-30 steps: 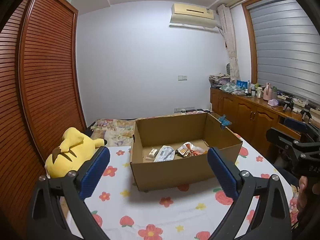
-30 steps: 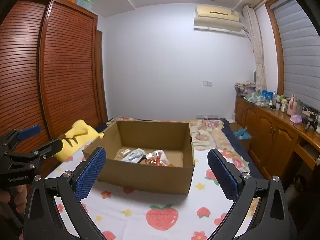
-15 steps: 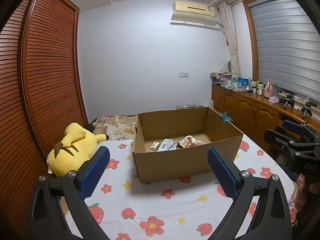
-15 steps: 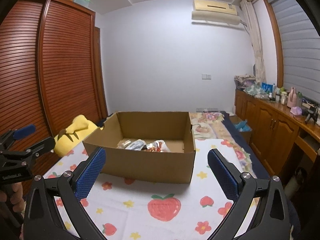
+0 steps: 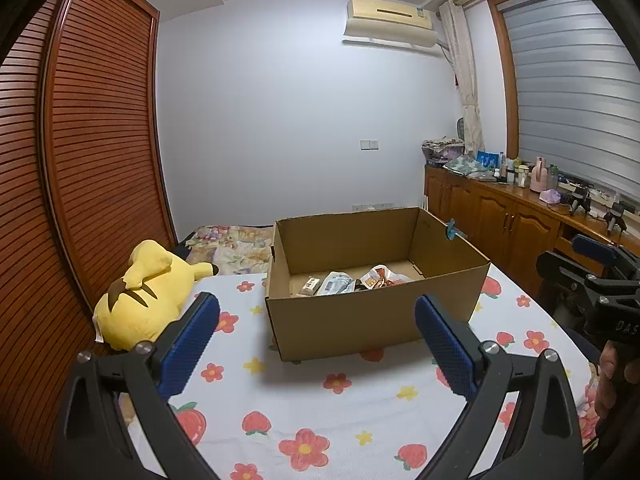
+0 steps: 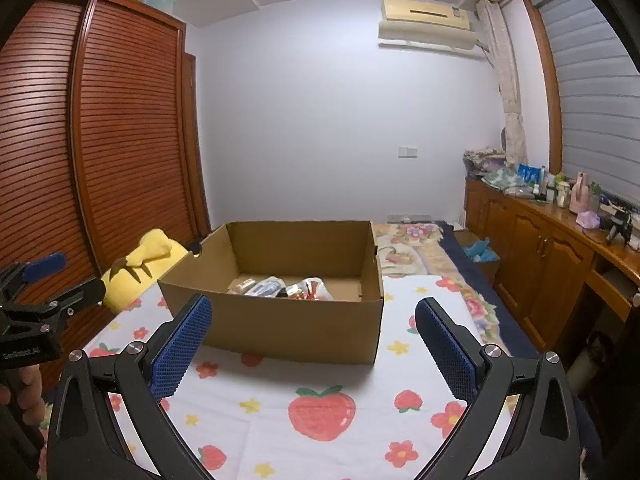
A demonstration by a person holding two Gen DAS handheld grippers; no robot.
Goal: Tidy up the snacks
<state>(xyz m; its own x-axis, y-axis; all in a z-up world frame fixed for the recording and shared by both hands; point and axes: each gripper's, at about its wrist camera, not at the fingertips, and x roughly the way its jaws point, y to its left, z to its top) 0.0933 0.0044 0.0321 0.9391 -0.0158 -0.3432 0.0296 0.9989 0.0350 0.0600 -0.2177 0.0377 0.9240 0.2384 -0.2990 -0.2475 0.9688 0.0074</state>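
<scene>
An open cardboard box (image 5: 376, 316) stands on the flowered bedspread; it also shows in the right wrist view (image 6: 280, 324). Inside lie several snack packets (image 5: 348, 282), seen too in the right wrist view (image 6: 280, 287). My left gripper (image 5: 318, 338) is open and empty, in front of the box and back from it. My right gripper (image 6: 314, 340) is open and empty, also in front of the box. Each gripper shows at the edge of the other's view: the right gripper (image 5: 596, 276), the left gripper (image 6: 44, 288).
A yellow plush toy (image 5: 144, 296) lies left of the box by the slatted wooden wardrobe (image 5: 80, 184). A wooden sideboard (image 5: 516, 220) with clutter runs along the right wall. The bedspread (image 6: 320, 404) stretches flat in front of the box.
Both grippers have drawn back and lowered a little, so the box sits lower and its contents are more hidden by the front wall. Both stay open.
</scene>
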